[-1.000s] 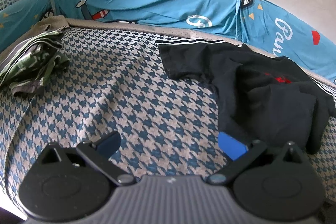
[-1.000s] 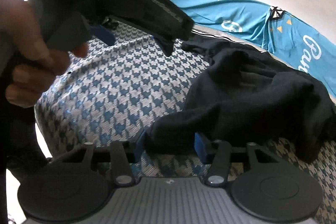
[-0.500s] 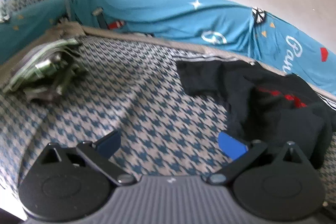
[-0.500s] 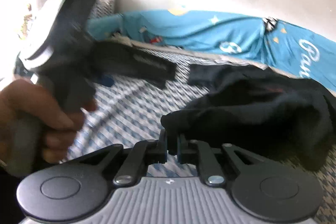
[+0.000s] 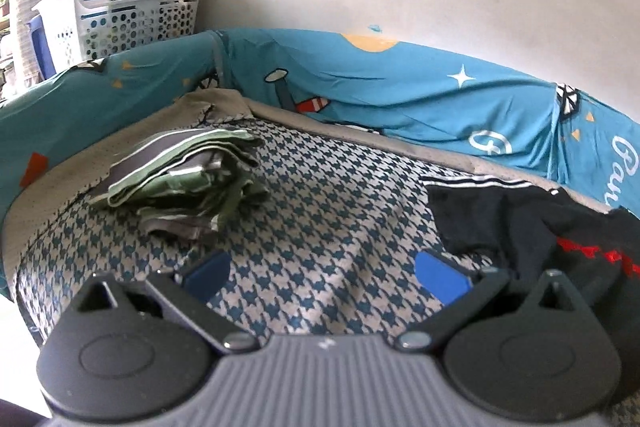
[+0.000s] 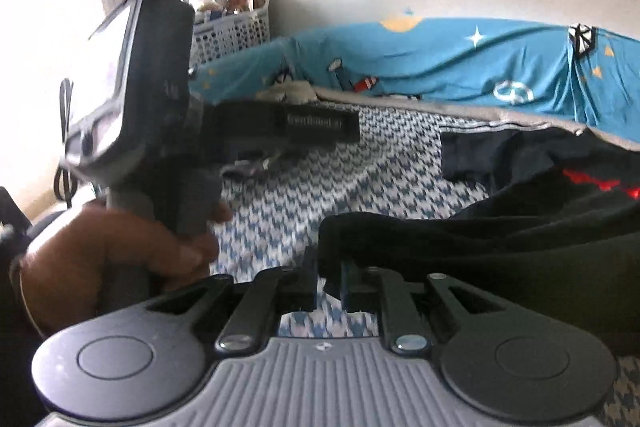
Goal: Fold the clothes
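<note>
A crumpled black garment with red print and white-striped trim lies at the right of the houndstooth bed cover. My right gripper is shut on the black garment's near edge and holds it lifted off the cover. My left gripper hangs open over the cover, empty, just left of the garment. In the right wrist view a hand holds the left gripper's body at the left. A folded green and grey pile sits at the back left.
A blue printed sheet rises as a wall along the back and left of the bed. A white laundry basket full of items stands behind the back-left corner. The bed's near-left edge drops off.
My right gripper went from open around the black garment's edge to shut on it and lifted it. My left gripper swung left, bringing the folded pile and basket into view.
</note>
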